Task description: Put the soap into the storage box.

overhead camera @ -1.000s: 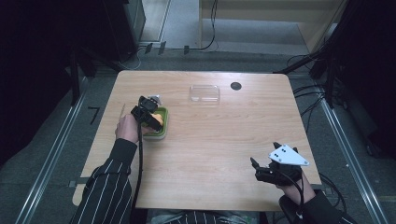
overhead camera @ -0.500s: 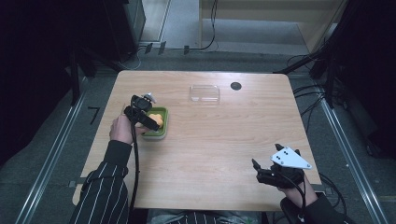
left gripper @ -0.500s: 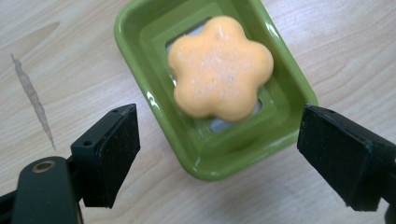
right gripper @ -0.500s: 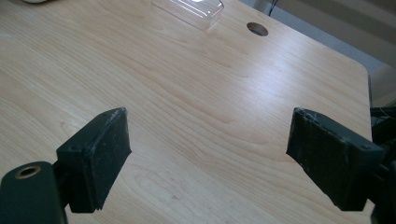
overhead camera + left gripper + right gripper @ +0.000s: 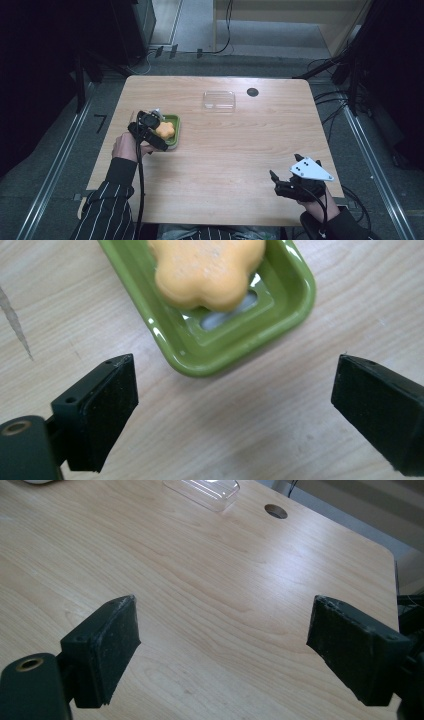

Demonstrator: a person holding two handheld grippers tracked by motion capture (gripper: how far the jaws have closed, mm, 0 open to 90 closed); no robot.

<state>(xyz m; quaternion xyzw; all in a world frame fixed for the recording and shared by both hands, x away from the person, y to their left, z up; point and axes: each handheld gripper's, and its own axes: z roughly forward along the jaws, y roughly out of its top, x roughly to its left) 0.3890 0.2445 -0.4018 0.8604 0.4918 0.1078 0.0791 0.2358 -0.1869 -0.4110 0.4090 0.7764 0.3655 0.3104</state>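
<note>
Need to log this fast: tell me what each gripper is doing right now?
Left gripper: open, holding nothing, over the green soap dish.
Right gripper: open, holding nothing, above the table.

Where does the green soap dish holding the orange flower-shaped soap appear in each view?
High view: green soap dish left of centre, at the left gripper.
Left gripper view: top centre, beyond the open jaws.
Right gripper view: not in it.
Shared landmark: the wooden table.

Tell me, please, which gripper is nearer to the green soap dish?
Left. The left gripper hangs open right over the green soap dish, jaws clear of it; the right gripper sits open far off at the table's near right corner.
</note>
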